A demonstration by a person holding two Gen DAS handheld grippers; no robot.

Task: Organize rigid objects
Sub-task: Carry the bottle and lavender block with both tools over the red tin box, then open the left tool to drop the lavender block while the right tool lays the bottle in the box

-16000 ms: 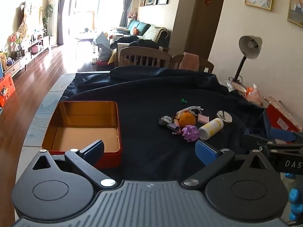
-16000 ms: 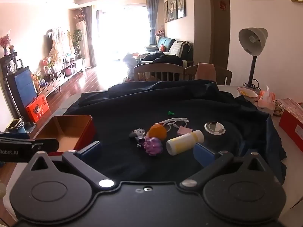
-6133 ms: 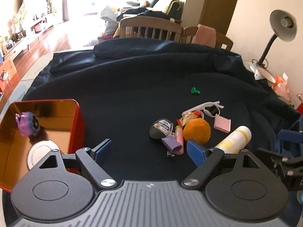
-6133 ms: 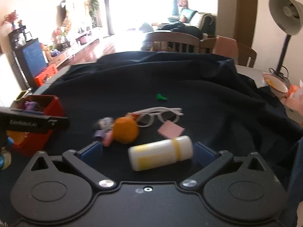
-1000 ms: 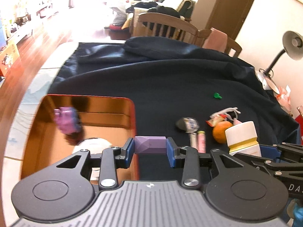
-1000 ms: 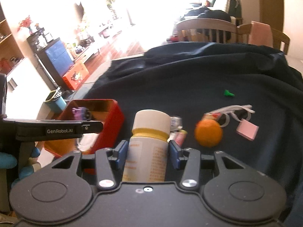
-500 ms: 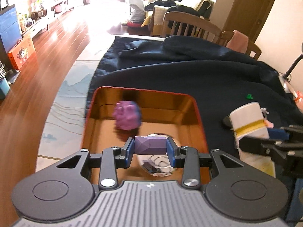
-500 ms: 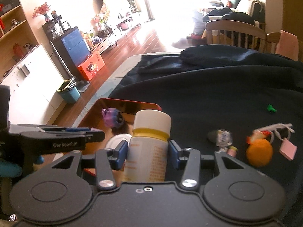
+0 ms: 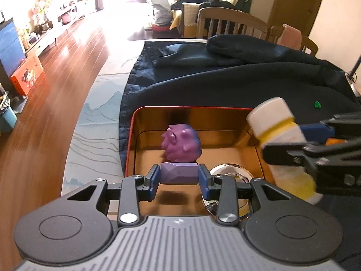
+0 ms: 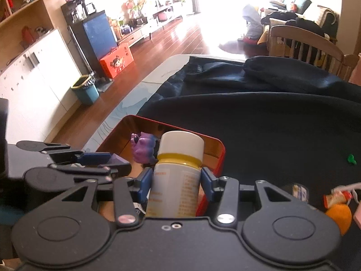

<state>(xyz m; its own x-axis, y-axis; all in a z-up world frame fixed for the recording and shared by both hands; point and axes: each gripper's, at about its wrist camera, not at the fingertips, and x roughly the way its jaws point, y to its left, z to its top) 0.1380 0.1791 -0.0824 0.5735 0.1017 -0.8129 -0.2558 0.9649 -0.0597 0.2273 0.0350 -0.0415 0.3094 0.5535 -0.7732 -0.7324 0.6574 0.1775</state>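
My left gripper (image 9: 178, 177) is shut on a small purple faceted block (image 9: 178, 173) and holds it over the red tin box (image 9: 191, 108). Inside the tin lie a purple spiky toy (image 9: 181, 142) and a round silver lid (image 9: 227, 171). My right gripper (image 10: 176, 181) is shut on a white and yellow bottle (image 10: 176, 180) and holds it at the tin's right rim (image 10: 220, 158). The bottle also shows in the left wrist view (image 9: 281, 144), tilted over the tin's right side. The left gripper shows at the left of the right wrist view (image 10: 94, 158).
On the dark cloth (image 10: 282, 131) right of the tin lie an orange ball (image 10: 338, 214), a small green piece (image 10: 351, 158), a dark round item (image 10: 297, 190) and a red-and-white packet (image 10: 337, 196). Wooden chairs (image 9: 227, 23) stand behind the table. The table's left edge (image 9: 76, 135) drops to the floor.
Both grippers have moved left and forward with their loads. The purple block now hangs deeper over the tin and the bottle has come to the tin's right rim.
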